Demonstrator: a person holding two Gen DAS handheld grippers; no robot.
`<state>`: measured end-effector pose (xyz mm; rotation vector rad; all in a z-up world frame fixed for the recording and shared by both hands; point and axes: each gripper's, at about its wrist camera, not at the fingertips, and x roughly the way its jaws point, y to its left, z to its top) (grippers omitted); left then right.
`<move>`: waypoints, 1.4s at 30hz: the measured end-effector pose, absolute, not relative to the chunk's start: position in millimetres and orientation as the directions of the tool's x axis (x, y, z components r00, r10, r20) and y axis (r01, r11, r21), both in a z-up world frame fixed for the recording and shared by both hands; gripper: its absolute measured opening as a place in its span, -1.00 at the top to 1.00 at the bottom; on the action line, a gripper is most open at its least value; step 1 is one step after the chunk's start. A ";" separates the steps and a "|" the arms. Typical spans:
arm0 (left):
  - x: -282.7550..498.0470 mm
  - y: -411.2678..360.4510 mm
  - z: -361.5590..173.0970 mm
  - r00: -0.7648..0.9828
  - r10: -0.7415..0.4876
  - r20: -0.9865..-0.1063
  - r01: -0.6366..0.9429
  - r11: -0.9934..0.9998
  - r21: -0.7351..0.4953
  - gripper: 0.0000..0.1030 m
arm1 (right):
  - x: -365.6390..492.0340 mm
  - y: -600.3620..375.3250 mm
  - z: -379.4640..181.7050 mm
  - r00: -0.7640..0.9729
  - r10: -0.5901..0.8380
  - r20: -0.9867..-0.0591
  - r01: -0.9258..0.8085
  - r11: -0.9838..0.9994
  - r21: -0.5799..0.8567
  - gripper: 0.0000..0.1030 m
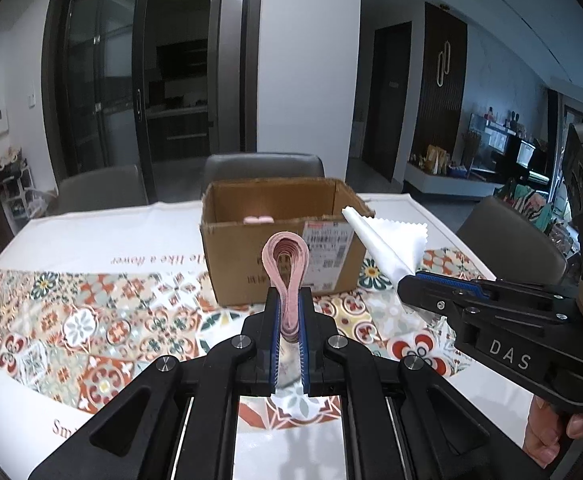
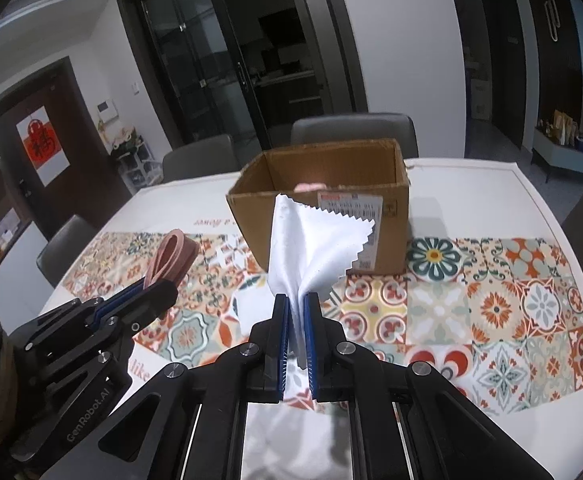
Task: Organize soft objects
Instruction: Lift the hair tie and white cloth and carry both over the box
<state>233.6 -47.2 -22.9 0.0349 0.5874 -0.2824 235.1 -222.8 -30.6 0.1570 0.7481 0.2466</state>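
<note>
My left gripper (image 1: pixel 289 294) is shut on a looped pink elastic band (image 1: pixel 285 258), which stands up out of the jaws; the same band (image 2: pixel 171 254) and left gripper (image 2: pixel 153 284) appear at the left of the right wrist view. My right gripper (image 2: pixel 296 300) is shut on a white cloth with zigzag edges (image 2: pixel 311 240), seen also as the white cloth (image 1: pixel 383 240) in the right gripper (image 1: pixel 407 280) at the right. Both are held above the table, short of an open cardboard box (image 1: pixel 279 256) (image 2: pixel 323 208). Something pink (image 1: pixel 257 220) lies inside the box.
A tablecloth with a bright tile pattern (image 2: pixel 471 312) covers the table. Grey chairs (image 1: pixel 263 168) stand behind the box and along the table's left and right sides. A person's hand (image 1: pixel 547 432) grips the right tool's handle.
</note>
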 end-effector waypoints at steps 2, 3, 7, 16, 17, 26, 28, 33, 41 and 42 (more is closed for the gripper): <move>235.1 -44.1 -17.5 0.801 -0.258 -0.540 0.278 0.960 -0.047 0.81 | 235.0 -220.2 -25.7 0.717 0.272 -0.641 -0.164 0.961 0.225 0.82; 236.0 -42.2 -14.7 0.805 -0.260 -0.534 0.279 0.959 -0.046 0.81 | 235.1 -219.3 -23.5 0.722 0.271 -0.637 -0.164 0.961 0.222 0.82; 240.1 -38.2 -3.7 0.816 -0.271 -0.510 0.290 0.956 -0.044 0.81 | 236.1 -214.6 -13.7 0.743 0.263 -0.616 -0.161 0.963 0.217 0.82; 258.6 -28.8 13.9 0.826 -0.299 -0.478 0.308 0.949 -0.062 0.81 | 244.4 -204.7 6.6 0.783 0.250 -0.570 -0.158 0.966 0.207 0.82; 260.9 -28.0 15.1 0.829 -0.297 -0.473 0.307 0.950 -0.058 0.81 | 246.1 -203.5 9.0 0.787 0.249 -0.564 -0.158 0.966 0.205 0.82; 282.7 -23.3 28.9 0.852 -0.298 -0.430 0.312 0.949 -0.039 0.81 | 263.4 -196.4 24.6 0.817 0.237 -0.526 -0.153 0.968 0.198 0.82; 286.4 -23.0 30.2 0.856 -0.300 -0.422 0.315 0.948 -0.036 0.81 | 267.6 -195.8 27.8 0.822 0.234 -0.520 -0.152 0.969 0.196 0.82; 298.0 -23.8 34.6 0.865 -0.300 -0.403 0.318 0.948 -0.022 0.81 | 278.3 -193.5 34.4 0.834 0.225 -0.504 -0.149 0.971 0.188 0.82; 321.3 -26.1 33.3 0.867 -0.301 -0.397 0.320 0.947 -0.018 0.81 | 297.4 -194.1 36.4 0.841 0.216 -0.497 -0.143 0.973 0.180 0.82; 325.5 -25.5 32.8 0.867 -0.300 -0.398 0.319 0.947 -0.018 0.81 | 299.5 -194.5 36.6 0.842 0.214 -0.496 -0.142 0.973 0.180 0.82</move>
